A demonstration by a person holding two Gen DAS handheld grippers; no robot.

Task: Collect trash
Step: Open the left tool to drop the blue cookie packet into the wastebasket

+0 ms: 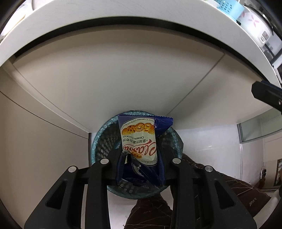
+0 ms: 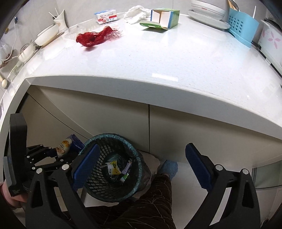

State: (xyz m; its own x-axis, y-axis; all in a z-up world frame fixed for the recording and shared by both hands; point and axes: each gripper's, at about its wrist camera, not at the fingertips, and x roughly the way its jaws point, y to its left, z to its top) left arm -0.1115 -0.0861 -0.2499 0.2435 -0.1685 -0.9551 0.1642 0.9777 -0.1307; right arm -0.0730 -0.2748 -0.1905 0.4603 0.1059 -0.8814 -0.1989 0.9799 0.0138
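Observation:
My left gripper is shut on a blue and white cookie wrapper and holds it above the mesh trash bin lined with a blue bag. In the right wrist view the left gripper with the wrapper is at the bin's left rim. The bin holds several small wrappers. My right gripper is open and empty above the bin. On the white counter lie a red net bag, crumpled tissue, an opened green box and a small white carton.
Bowls and a paper cup stand at the counter's left. Plates, a blue rack and a rice cooker stand at the right. Cabinet doors are behind the bin. The person's leg is beside the bin.

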